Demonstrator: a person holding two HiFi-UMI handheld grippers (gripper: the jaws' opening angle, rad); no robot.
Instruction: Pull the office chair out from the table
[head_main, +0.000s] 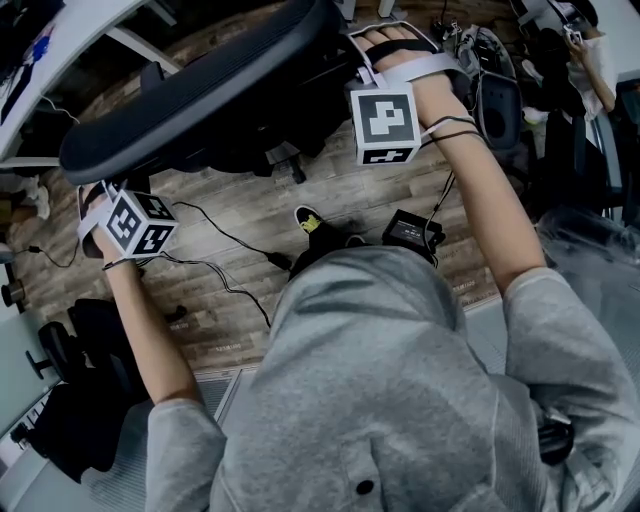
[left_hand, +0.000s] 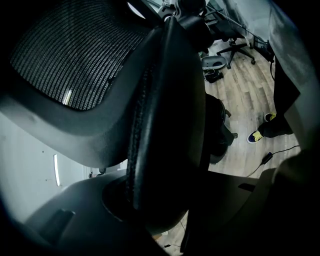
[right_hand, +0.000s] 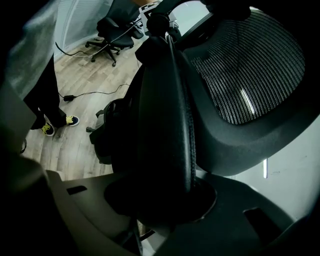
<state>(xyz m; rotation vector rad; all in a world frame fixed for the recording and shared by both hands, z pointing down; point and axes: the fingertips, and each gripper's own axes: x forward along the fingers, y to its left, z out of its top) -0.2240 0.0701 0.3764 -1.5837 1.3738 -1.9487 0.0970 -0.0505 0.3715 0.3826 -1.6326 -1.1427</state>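
Observation:
The black office chair's backrest (head_main: 200, 110) lies across the top of the head view, next to a white table (head_main: 40, 70) at the upper left. My left gripper (head_main: 97, 192) clamps the backrest's left end, with its marker cube just below. My right gripper (head_main: 368, 42) clamps the right end. In the left gripper view the padded rim (left_hand: 165, 110) fills the space between the jaws of the left gripper (left_hand: 165, 200), with the mesh (left_hand: 75, 55) to the left. The right gripper (right_hand: 165, 200) holds the rim (right_hand: 165, 115) the same way, mesh (right_hand: 250, 70) to the right.
Black cables and a power adapter (head_main: 410, 232) lie on the wood floor by the person's yellow-black shoe (head_main: 310, 222). Another office chair (right_hand: 112, 30) stands farther off. Dark chair parts (head_main: 80, 400) crowd the lower left, and clutter fills the upper right.

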